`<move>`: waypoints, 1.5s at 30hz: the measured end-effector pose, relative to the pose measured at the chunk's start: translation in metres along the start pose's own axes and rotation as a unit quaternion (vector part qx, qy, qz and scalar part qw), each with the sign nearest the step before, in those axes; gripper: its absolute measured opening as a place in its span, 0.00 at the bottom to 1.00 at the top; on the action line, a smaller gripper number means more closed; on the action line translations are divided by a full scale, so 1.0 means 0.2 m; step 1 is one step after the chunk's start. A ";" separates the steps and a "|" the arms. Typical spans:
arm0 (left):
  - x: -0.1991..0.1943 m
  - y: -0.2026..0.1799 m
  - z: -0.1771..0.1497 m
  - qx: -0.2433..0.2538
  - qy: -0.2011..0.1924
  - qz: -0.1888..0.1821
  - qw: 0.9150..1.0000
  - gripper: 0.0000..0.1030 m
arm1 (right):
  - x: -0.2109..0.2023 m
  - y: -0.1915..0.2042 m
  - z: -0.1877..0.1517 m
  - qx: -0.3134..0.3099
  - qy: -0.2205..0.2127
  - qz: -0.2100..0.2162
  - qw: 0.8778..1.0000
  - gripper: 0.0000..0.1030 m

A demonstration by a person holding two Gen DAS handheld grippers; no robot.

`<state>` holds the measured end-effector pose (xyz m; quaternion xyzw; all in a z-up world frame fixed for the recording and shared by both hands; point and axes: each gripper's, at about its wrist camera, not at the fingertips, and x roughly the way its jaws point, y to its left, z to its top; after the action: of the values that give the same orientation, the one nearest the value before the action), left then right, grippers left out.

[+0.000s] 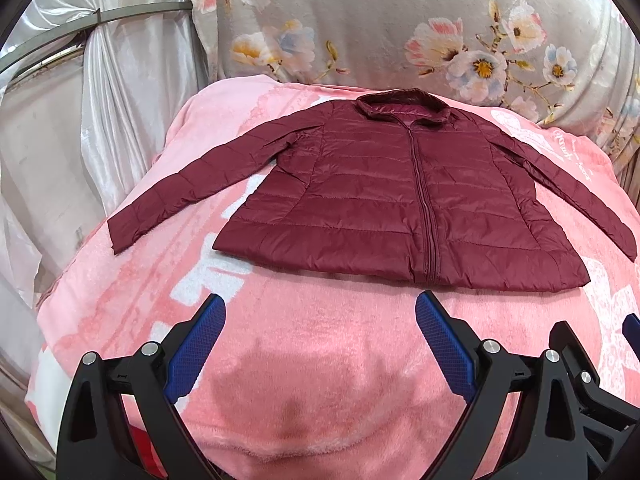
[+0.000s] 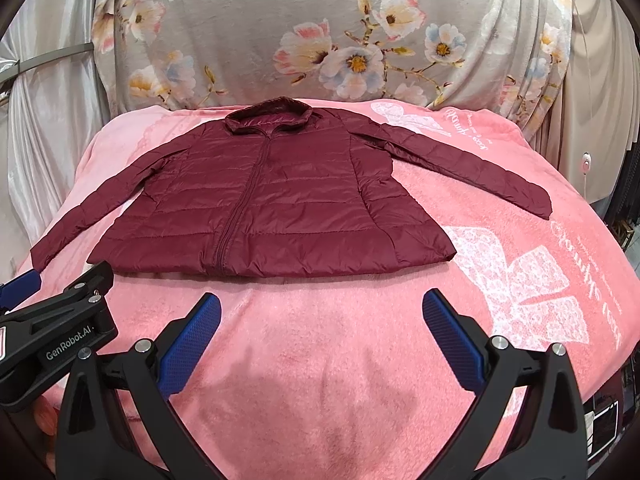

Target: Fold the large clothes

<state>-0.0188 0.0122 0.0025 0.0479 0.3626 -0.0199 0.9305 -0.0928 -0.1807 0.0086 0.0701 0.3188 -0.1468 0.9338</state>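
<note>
A maroon quilted zip jacket [image 1: 376, 196] lies flat, front up and zipped, on a pink blanket [image 1: 320, 360], collar far, hem near, both sleeves spread outward. It also shows in the right wrist view [image 2: 264, 200]. My left gripper [image 1: 320, 312] is open and empty, hovering over the blanket just short of the hem. My right gripper [image 2: 322, 308] is open and empty, also just short of the hem. The left gripper's body shows at the right wrist view's left edge [image 2: 60, 320].
The pink blanket [image 2: 360, 360] has white bow prints on the right [image 2: 532, 296]. A grey floral cloth [image 1: 400, 20] hangs behind the jacket. Silvery curtains [image 1: 120, 100] hang at left. A white cord with a switch [image 2: 586, 162] hangs at far right.
</note>
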 end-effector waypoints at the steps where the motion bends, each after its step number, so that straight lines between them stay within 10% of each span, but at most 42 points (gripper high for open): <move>1: 0.00 0.00 0.00 0.000 0.000 0.000 1.000 0.91 | 0.00 0.00 0.00 0.000 0.000 0.000 1.000 0.96; 45: 0.03 0.04 -0.02 -0.002 0.007 0.001 1.000 0.91 | 0.01 0.03 -0.03 -0.005 0.010 0.001 1.000 0.96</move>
<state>-0.0170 0.0199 -0.0046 0.0467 0.3695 -0.0179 0.9279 -0.0930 -0.1749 0.0038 0.0671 0.3284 -0.1438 0.9311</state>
